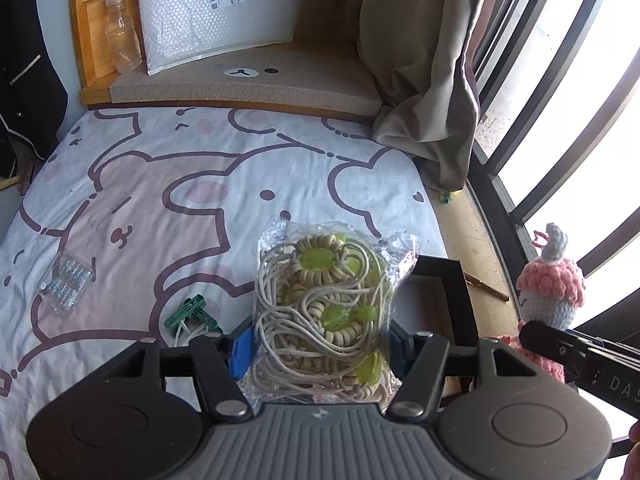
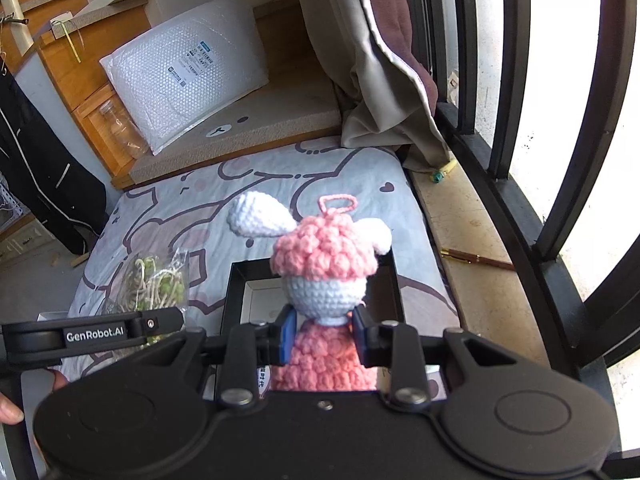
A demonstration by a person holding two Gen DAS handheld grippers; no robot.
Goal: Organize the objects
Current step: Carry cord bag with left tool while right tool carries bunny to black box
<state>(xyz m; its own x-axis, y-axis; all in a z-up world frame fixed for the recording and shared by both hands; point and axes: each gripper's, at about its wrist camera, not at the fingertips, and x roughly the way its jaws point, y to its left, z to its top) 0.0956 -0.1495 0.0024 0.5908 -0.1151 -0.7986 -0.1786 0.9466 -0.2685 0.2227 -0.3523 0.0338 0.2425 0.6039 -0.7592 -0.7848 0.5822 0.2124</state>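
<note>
Clear plastic bag (image 1: 326,312) of cream cord and green beads sits clamped in the left claw (image 1: 322,346) above the bed (image 1: 168,184), while the right claw (image 2: 325,336) grips the crochet doll (image 2: 326,276) over the black box (image 2: 236,292).

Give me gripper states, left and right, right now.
Left gripper: closed on the clear bag of cord and beads.
Right gripper: closed on the pink crochet doll, above the black box.

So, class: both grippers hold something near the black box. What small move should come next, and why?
Probably lower the right gripper so the crochet doll settles into the open black box: the doll already hangs over it, while the left gripper's bag of cord sits beside it.
</note>
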